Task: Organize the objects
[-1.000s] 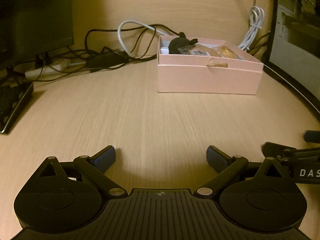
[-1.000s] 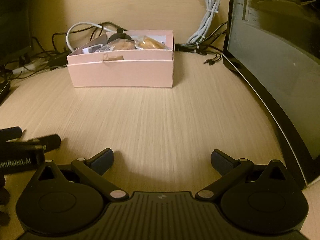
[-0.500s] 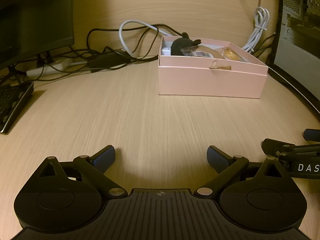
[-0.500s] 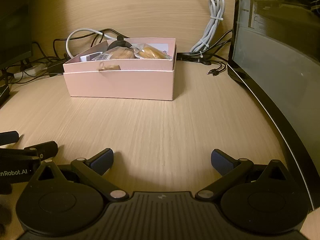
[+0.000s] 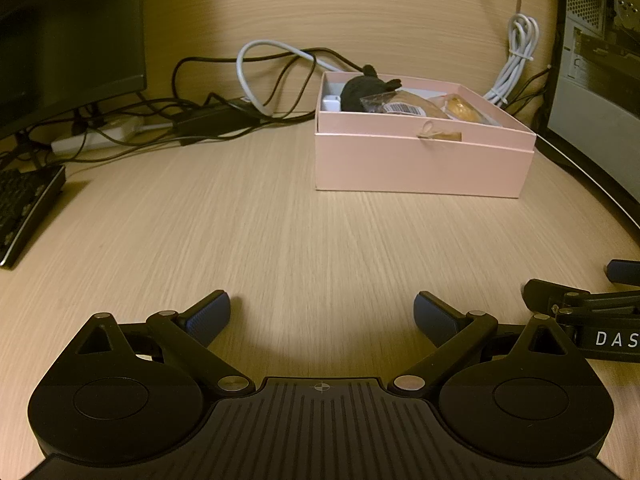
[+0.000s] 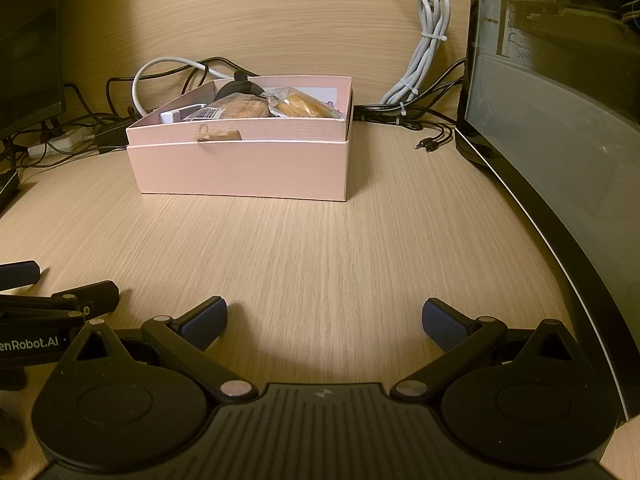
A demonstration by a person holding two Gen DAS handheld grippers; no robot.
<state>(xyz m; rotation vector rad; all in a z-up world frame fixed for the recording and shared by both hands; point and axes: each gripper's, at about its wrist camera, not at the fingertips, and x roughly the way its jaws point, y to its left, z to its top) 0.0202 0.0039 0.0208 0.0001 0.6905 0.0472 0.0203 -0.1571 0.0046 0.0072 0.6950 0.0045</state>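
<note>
A pink box point(image 5: 424, 160) sits on the wooden desk point(image 5: 280, 240) in the upper right of the left wrist view and in the upper centre-left of the right wrist view point(image 6: 240, 168). Its long axis runs roughly across both frames, a long side wall facing the cameras, its open top up. Inside lie a black soft item point(image 5: 366, 88) at the far left corner, a white block point(image 5: 331, 102) beside it, and two clear-wrapped snack packets point(image 6: 298, 106) toward the right. A small tan tag point(image 5: 438, 134) hangs on the front rim.

The left claw point(image 5: 322, 314) is spread wide and grips nothing, its blue pads point(image 5: 208, 314) hovering low over bare desk. The right claw point(image 6: 324, 318) is likewise spread wide and empty; it also shows at the right edge of the left view point(image 5: 600, 300).

Compared with the earlier frames, the box appears lower and a little larger in both views, and more of its contents show; both claws remain just as wide

Cables point(image 5: 240, 92) tangle behind the box; a keyboard point(image 5: 24, 208) lies at the left edge
</note>
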